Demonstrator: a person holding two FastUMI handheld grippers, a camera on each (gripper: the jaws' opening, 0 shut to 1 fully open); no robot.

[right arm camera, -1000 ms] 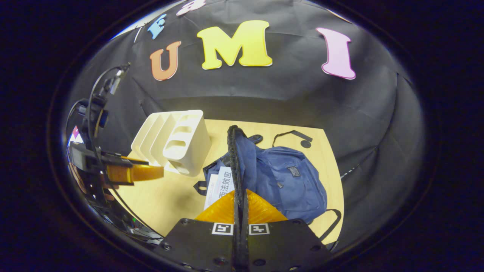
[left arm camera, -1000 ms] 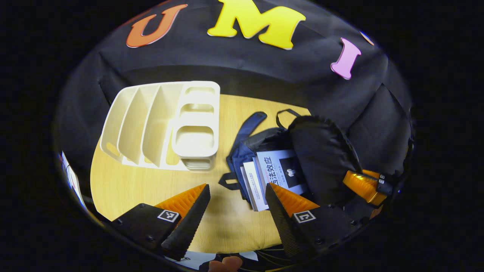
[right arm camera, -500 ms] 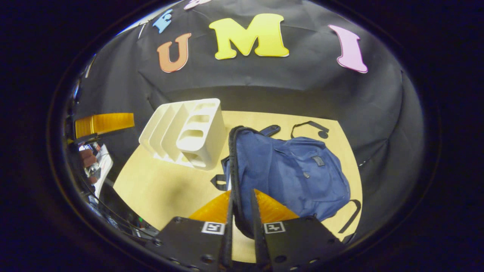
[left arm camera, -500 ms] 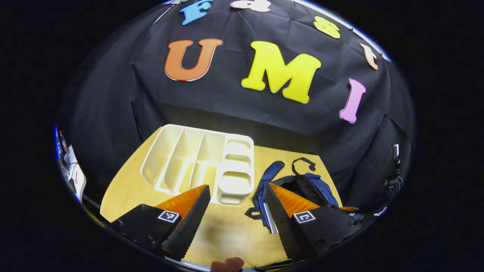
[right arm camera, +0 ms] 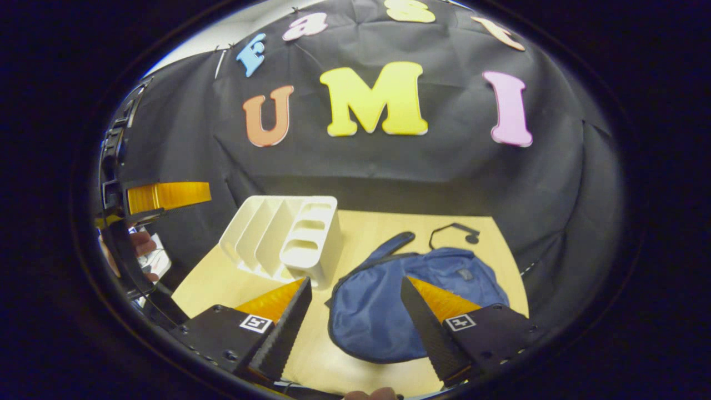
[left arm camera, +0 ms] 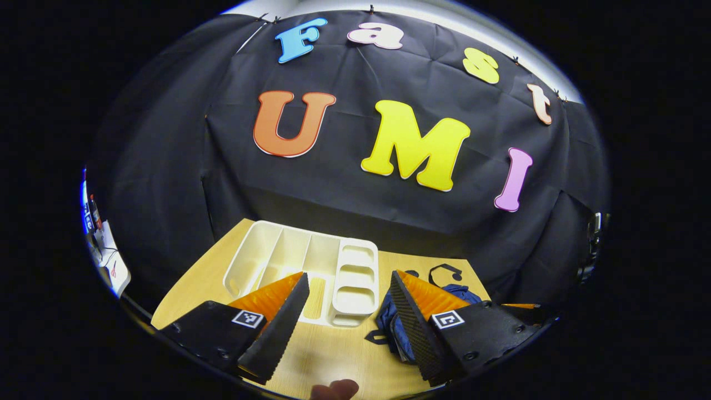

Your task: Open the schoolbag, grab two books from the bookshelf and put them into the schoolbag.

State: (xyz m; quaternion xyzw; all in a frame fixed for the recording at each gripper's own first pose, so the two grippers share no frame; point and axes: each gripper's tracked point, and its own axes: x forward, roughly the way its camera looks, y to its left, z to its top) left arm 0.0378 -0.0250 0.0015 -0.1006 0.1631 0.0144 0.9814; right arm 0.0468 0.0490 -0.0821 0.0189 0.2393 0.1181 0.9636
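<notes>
The left gripper hangs above the table, fingers apart, shelf ahead. The right gripper hovers spread over the bag, gripping nothing.

— Where am I looking from on the left gripper view?

— From above the table's near edge, facing the booth wall, bookshelf ahead, schoolbag low to the right.

— And on the right gripper view?

— Farther right, same heading, tilted down more: schoolbag close below, bookshelf to the left. I get shelf, bag, table and wall in both.
</notes>
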